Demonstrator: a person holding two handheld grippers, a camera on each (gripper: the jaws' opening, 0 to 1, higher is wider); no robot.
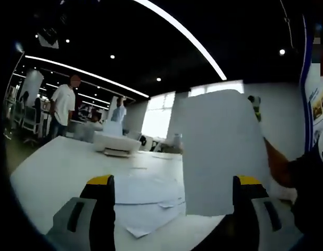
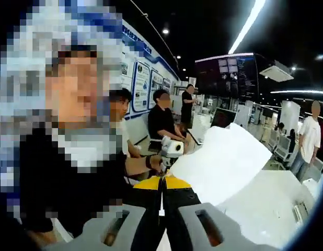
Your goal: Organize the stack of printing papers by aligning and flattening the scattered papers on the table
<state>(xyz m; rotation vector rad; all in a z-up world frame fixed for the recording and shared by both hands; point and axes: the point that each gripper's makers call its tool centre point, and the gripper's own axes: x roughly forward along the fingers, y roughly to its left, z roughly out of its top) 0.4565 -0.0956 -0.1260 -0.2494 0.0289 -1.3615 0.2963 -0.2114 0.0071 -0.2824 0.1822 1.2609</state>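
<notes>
Left gripper view: left tool (image 1: 174,196), lower frame, jaws set wide apart, nothing between them. Sheet (image 1: 221,151), centre right, held upright in the air above the surface (image 1: 57,172). Loose papers (image 1: 148,201), lower centre, scattered and overlapping on the surface. Printer (image 1: 117,144), centre left, beyond the papers.

Right gripper view: right tool (image 2: 161,184), lower centre, jaws pressed together on the sheet (image 2: 224,159), which spreads to centre right.

Step, judged: one sheet lifted for stacking. Next move calls for lowering it squarely onto the papers, then aligning edges and flattening.
</notes>
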